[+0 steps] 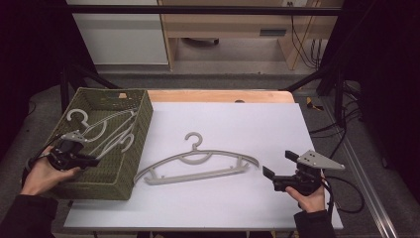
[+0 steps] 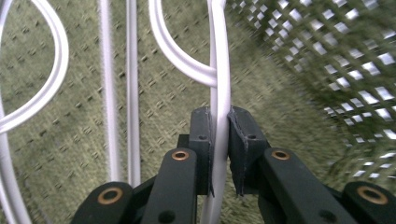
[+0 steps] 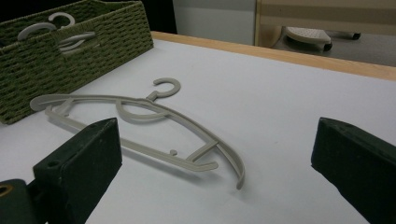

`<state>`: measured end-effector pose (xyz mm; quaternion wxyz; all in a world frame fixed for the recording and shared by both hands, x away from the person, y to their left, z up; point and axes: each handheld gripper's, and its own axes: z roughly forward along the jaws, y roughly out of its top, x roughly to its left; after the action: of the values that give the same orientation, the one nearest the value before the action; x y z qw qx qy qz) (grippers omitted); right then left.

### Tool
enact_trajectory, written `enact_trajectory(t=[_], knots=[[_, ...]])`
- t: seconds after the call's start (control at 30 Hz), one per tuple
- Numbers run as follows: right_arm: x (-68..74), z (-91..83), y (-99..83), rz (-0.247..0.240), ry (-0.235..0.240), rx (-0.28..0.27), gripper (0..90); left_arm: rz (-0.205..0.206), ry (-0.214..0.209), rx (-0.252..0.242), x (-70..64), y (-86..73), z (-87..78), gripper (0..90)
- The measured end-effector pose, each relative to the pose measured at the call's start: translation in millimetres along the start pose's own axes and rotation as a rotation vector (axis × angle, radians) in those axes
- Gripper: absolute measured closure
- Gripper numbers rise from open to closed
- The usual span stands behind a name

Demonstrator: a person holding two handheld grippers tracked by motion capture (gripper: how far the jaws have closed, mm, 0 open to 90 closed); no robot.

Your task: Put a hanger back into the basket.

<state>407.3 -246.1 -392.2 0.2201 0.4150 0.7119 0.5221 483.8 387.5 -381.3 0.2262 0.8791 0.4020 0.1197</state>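
A green woven basket point(image 1: 141, 124) stands at the table's left with several white hangers point(image 1: 106, 131) lying in it. My left gripper point(image 1: 91, 159) reaches into the basket. In the left gripper view it point(image 2: 220, 126) is shut on the thin arm of a white hanger point(image 2: 219, 84) over the basket floor point(image 2: 289, 121). A grey hanger point(image 1: 198, 175) lies flat on the white sheet mid-table, hook pointing away. My right gripper point(image 1: 279, 163) hovers open just right of that hanger's end; its view point(image 3: 217, 140) shows the grey hanger point(image 3: 150, 97) ahead, between the wide-spread jaws.
A white sheet point(image 1: 247, 124) covers the table, with a wooden edge point(image 1: 218, 95) at the back. The basket point(image 3: 93, 42) sits beyond the grey hanger in the right gripper view. Cables point(image 1: 346, 129) and black frame struts run along the right side.
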Motion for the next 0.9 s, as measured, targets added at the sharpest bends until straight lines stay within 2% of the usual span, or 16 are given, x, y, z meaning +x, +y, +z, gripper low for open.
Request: enact_trajectory(t=[0.13, 0.2, 0.33, 0.6, 0.77, 0.87, 0.9], knots=[[0.0, -0.1, 0.1, 0.002, 0.001, 0.0, 1.9, 0.003, 0.015, 0.001, -2.9, 5.9, 1.5, 77.1], [-0.3, -0.2, 0.1, -0.002, 0.0, -0.002, 1.9, 0.01, 0.038, 0.005, -7.0, 10.4, 2.4, 72.1], [-0.2, -0.7, 0.3, -0.002, 0.001, -0.002, 1.9, 0.026, 0.053, 0.028, -11.9, 19.6, 5.3, 65.3], [-0.6, -1.7, 0.7, -0.008, 0.002, -0.004, 1.9, 0.04, 0.115, 0.099, -14.9, 23.4, 17.3, 70.9], [0.0, -1.3, 0.9, -0.003, 0.001, -0.005, 1.9, 0.042, 0.119, 0.103, -15.1, 23.3, 16.5, 74.9], [-0.5, -2.0, 0.8, -0.009, 0.001, -0.002, 1.9, 0.048, 0.138, 0.097, -16.3, 24.9, 13.2, 76.6], [-1.0, -2.4, 0.7, -0.014, 0.003, -0.002, 1.9, 0.046, 0.155, 0.078, -16.5, 25.1, 10.2, 77.4]])
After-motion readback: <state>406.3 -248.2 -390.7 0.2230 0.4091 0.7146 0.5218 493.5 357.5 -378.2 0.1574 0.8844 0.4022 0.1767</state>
